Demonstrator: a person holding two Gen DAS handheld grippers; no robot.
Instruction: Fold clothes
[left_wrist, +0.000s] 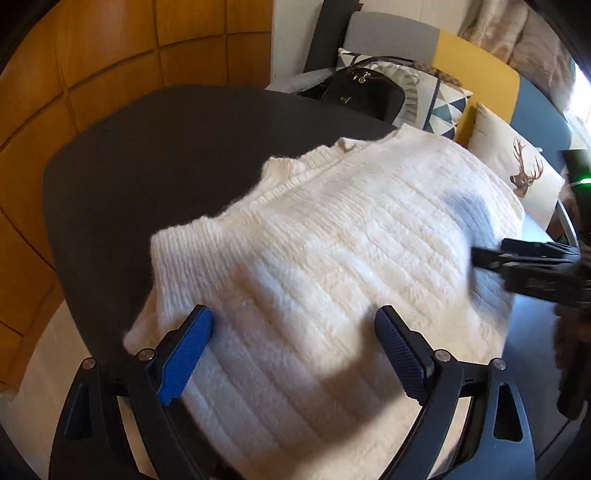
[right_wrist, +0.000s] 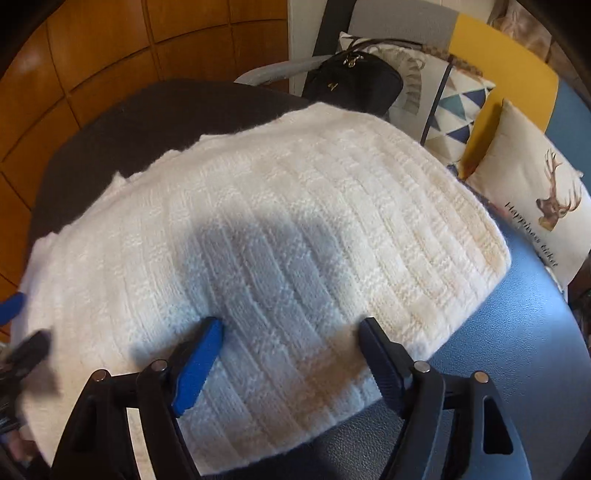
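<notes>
White knitted sweater (left_wrist: 332, 251) spread flat across the dark table (left_wrist: 147, 155), collar toward the far edge. Left gripper (left_wrist: 293, 354) and right gripper (right_wrist: 291, 354) poised over its near side, jaws spread wide, gripping nothing, placed as if to catch an edge or smooth the knit.

The white sweater (left_wrist: 332, 258) is showing a thick, fuzzy ribbed knit, matt throughout. The dark table (left_wrist: 147, 166) beneath it is looking finely pebbled, like leatherette, and is catching a bluish sheen at the near right. The left gripper (left_wrist: 293, 354) and right gripper (right_wrist: 291, 354) are presenting matt black plastic arms, bright metal rivets and blue textured finger pads (left_wrist: 188, 354). At the far left, wood panelling (left_wrist: 110, 48) is gleaming smoothly. The black handbag (left_wrist: 360, 94) is appearing leather-like, beside woven cloth cushions (left_wrist: 517, 170).
</notes>
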